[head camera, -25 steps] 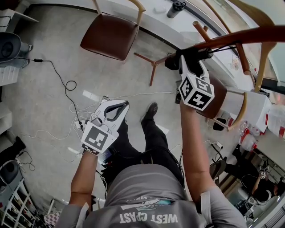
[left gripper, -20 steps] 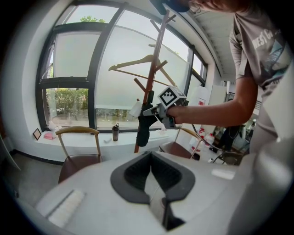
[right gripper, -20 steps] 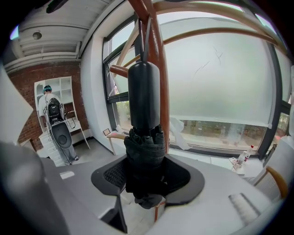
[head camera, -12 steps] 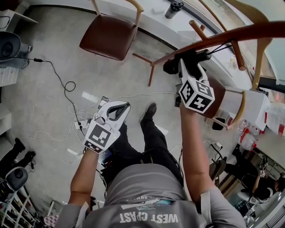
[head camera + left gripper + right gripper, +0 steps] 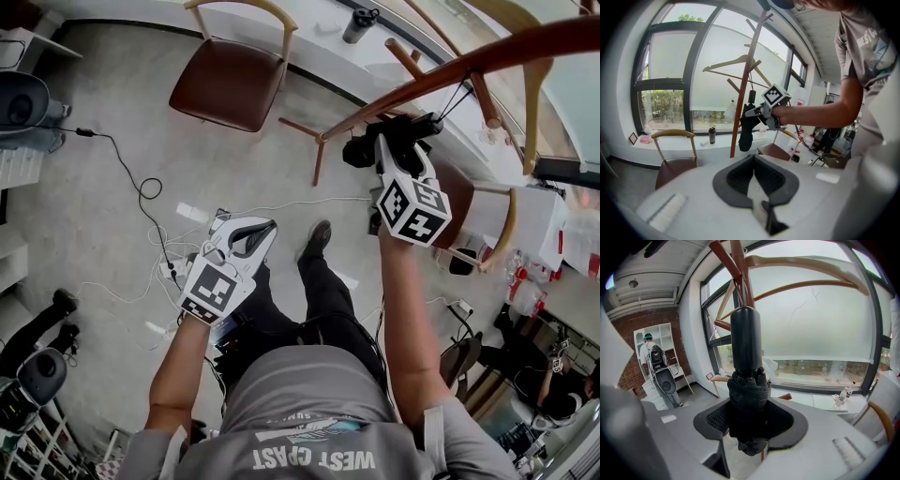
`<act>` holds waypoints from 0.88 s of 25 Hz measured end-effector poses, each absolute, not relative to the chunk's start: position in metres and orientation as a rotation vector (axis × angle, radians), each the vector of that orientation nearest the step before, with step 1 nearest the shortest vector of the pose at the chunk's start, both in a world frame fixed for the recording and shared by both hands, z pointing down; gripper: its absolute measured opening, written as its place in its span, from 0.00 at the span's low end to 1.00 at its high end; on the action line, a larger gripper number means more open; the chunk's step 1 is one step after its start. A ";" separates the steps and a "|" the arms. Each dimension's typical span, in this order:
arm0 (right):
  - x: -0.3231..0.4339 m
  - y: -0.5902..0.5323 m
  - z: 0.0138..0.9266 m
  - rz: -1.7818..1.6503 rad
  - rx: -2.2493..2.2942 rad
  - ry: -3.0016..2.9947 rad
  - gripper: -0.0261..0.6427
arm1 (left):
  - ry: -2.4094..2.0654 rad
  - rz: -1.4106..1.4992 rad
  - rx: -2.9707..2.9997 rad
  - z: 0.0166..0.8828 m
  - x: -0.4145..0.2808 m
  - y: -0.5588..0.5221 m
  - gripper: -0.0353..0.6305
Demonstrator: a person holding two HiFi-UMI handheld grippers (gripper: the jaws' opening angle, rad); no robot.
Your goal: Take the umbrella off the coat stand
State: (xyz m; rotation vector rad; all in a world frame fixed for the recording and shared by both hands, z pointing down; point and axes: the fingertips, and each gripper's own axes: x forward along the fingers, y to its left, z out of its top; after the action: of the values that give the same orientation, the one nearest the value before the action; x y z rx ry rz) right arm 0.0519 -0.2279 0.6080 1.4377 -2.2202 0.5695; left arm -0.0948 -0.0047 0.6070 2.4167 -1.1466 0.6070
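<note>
Right tongs [image 5: 401, 136] high, clamped; left tongs [image 5: 251, 232] low, agape

The person wears a grey short-sleeved T-shirt [image 5: 309, 398] with white lettering across the chest, dark trousers [image 5: 328, 295] and dark shoes [image 5: 318, 234]. The white plastic left gripper [image 5: 251, 232] and the matching right gripper [image 5: 401, 133] have smooth, rounded shells. Each carries a cube [image 5: 413, 208] faced with black-and-white square markers. Their fingers [image 5: 736, 177] are lined with dark grey ribbed pads set in a dark rim.
</note>
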 end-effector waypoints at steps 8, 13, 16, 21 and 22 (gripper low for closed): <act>0.062 -0.218 0.601 0.567 1.437 -2.223 0.36 | -1.100 0.604 2.433 0.607 -0.074 0.002 0.06; 0.076 -0.216 0.598 0.561 1.456 -2.219 0.36 | -1.061 0.613 2.449 0.610 -0.057 -0.001 0.06; 0.081 -0.216 0.598 0.576 1.461 -2.219 0.36 | -1.042 0.620 2.457 0.609 -0.050 -0.001 0.06; 0.088 -0.213 0.592 0.614 1.466 -2.229 0.36 | -1.011 0.633 2.454 0.605 -0.040 0.004 0.06; 0.090 -0.212 0.591 0.621 1.466 -2.230 0.36 | -1.003 0.637 2.454 0.605 -0.037 0.005 0.06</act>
State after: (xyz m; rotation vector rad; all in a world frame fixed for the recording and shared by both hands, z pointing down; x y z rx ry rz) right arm 0.0899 -0.2124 0.5906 1.4657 -2.2298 0.6210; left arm -0.0367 0.0050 0.6047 2.4538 -1.0025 0.6371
